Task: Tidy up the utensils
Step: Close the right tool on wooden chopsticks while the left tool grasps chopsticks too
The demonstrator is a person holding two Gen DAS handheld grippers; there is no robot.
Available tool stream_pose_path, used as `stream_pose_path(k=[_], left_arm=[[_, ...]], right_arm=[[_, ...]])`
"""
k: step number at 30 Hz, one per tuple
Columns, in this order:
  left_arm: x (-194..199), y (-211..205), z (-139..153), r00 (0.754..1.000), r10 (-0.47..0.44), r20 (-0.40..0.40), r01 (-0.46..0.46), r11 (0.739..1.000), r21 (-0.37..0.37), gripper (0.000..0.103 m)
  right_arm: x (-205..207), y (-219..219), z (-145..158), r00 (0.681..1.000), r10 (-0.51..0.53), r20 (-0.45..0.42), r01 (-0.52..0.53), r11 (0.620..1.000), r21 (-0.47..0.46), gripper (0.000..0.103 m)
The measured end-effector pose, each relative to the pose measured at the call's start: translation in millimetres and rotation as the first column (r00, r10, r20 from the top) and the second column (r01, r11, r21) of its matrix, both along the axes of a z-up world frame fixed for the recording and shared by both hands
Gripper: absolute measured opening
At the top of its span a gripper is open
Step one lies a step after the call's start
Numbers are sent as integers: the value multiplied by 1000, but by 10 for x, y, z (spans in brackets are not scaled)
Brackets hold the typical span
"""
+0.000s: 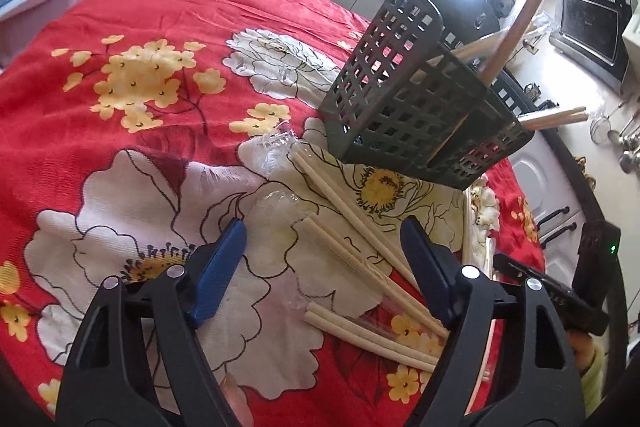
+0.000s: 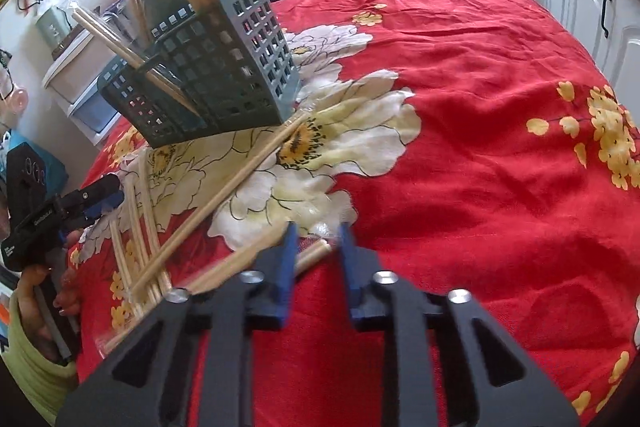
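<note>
Blue pads of the right gripper (image 2: 318,233) sit low centre in its own view, narrowed around the tip of a wrapped chopstick pair (image 2: 312,254); contact is unclear. Only the left view shows the left gripper (image 1: 322,233) spread wide above loose chopsticks (image 1: 360,227). Upper in both frames stands the slotted utensil basket (image 1: 404,95) holding wooden handles.

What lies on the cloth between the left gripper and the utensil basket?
In the left wrist view, loose pale chopsticks and clear plastic wrappers lie on the floral cloth between the left gripper and the slotted utensil basket.
</note>
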State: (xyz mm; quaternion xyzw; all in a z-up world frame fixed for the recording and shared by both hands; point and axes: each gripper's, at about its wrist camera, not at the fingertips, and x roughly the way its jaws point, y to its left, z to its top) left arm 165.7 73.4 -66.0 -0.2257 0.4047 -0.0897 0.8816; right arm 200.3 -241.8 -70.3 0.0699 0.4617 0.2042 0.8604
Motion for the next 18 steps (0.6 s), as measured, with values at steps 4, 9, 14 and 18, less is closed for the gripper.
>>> stream_pose_path(k=[4,9,14,18], left_arm=[[23,-12,-14,1000,-4,-5,4,1000,-8,60],[96,6,-48,1000,-3,-24,2,999,-44,40],[128,76,-95,999,12,-40,-15,996,-83,25],[131,156,-140,998,25,-50,-31,993,-117,15]], right_arm=[[-14,-28,-8,1000,-7,9,7,1000,9,10],[-34,-56,21,1000,-17,24,17,1000,1,5],[-102,-66,106,999,-7,47,6,1000,7,3],[-165,-65,204,997,1,74,-2,1000,16,3]])
